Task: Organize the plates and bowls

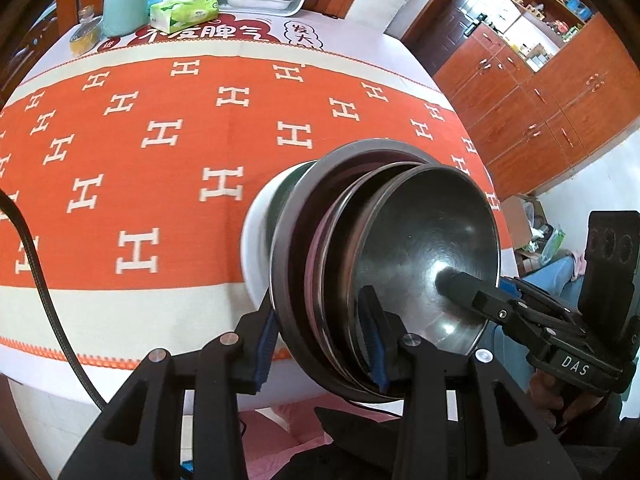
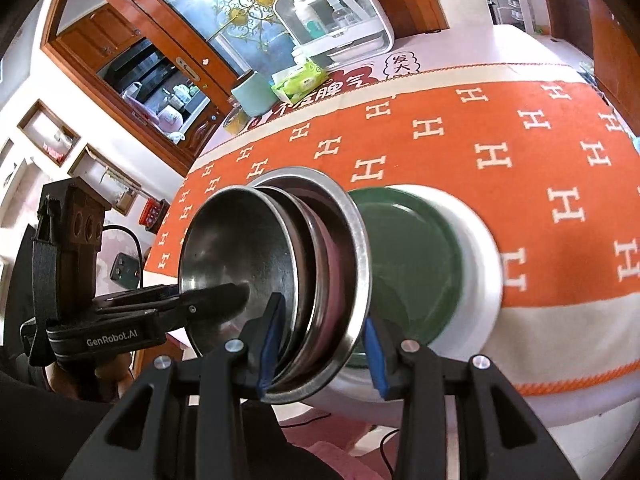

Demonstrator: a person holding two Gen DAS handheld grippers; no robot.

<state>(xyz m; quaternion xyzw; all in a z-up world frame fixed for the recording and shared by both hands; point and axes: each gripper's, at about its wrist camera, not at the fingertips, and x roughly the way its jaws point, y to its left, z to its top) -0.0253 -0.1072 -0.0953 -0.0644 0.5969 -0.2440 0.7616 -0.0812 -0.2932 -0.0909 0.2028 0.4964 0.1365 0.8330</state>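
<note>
Both claws, the left claw [image 1: 322,346] and the right claw [image 2: 322,354], were clenched on opposite rims of the stack of bowls and plates [image 1: 372,264] held up between them over the orange counter [image 1: 140,152], so I think next they must set it down gently together.

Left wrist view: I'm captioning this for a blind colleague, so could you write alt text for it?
Both grippers clamp a nested stack of steel bowls, a green plate and a white plate: the left gripper at its near rim, the right gripper from the right. It hangs above an orange tablecloth patterned with white H shapes; a tissue pack lies beyond.
</note>
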